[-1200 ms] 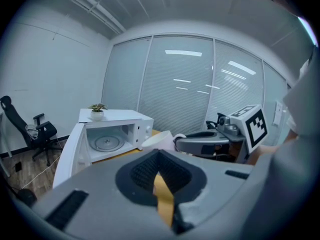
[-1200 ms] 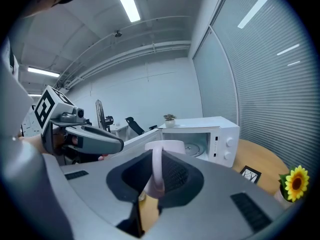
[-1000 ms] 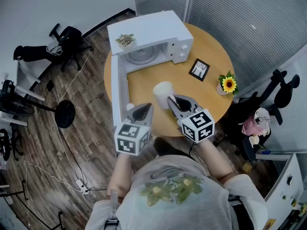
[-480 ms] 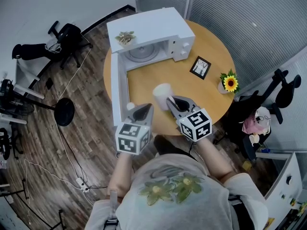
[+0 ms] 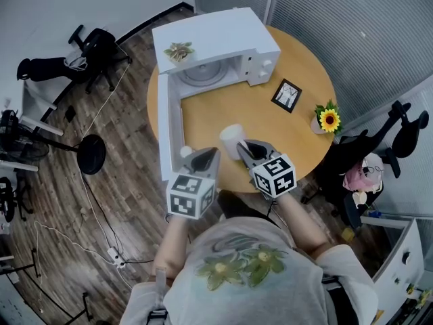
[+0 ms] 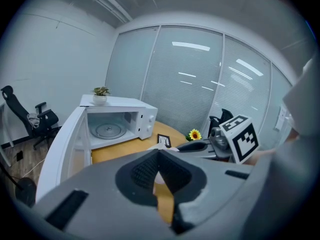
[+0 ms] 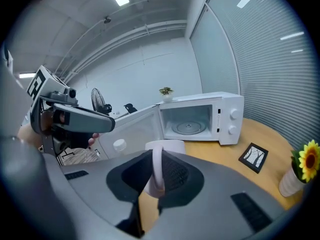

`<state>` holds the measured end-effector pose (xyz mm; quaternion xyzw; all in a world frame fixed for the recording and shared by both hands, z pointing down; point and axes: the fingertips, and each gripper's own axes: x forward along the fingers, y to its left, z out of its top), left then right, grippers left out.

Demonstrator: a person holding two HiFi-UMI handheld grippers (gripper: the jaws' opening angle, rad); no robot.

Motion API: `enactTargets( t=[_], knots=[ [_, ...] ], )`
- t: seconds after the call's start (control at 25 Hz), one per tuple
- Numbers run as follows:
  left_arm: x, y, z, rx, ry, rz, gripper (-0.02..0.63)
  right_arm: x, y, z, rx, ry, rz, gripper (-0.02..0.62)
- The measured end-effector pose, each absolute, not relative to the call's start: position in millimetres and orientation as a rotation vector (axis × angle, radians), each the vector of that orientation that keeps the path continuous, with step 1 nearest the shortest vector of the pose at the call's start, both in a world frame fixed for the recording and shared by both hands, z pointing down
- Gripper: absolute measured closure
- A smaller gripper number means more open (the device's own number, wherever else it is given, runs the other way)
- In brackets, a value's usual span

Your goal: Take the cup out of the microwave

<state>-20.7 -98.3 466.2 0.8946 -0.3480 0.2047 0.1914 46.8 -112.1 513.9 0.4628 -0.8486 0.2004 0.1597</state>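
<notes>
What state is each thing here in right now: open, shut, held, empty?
microwave: no cup inside.
microwave door: swung wide open.
cup: out of the microwave, upright, held by its handle.
right gripper: shut on the cup's handle.
left gripper: shut, holding nothing.

cup (image 5: 231,135) before microwave (image 5: 223,38), plant (image 5: 179,51) on microwave

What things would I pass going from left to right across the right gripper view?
left gripper → cup → frame → sunflower
</notes>
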Motion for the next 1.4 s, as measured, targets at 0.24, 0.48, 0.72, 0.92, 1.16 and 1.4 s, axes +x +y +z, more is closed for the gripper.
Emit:
enactTargets(
  t=[0.24,0.48,0.72,0.92,1.16,1.4],
  knots=[
    [-21.3,-99.7,475.1,2.487,-0.967,0.593,0.603,49.8,-114.5,540.6,1.314,-2.371,0.612,0.541],
    [-19.3,-98.8,485.5,2.463,-0.95,0.617,0.603,51.5,-113.6,569.2,1.293,-2.321,0.658,0.541],
    [-11.2,-90.2,502.1,2.438,-0.91,0.65,0.603,52.8,-112.5,590.2,1.278,-2.275,0.677,0.541],
    [-6.5,-84.4,520.7,2.403,-0.883,0.69,0.603,55.0,-113.0,605.6,1.281,-2.244,0.692,0.541],
    [-1.1,-75.5,541.4,2.37,-0.841,0.733,0.603,57.9,-113.2,621.3,1.295,-2.215,0.697,0.54],
    [2.5,-70.7,556.8,2.347,-0.814,0.764,0.603,60.9,-116.8,633.9,1.344,-2.216,0.652,0.54]
  ],
)
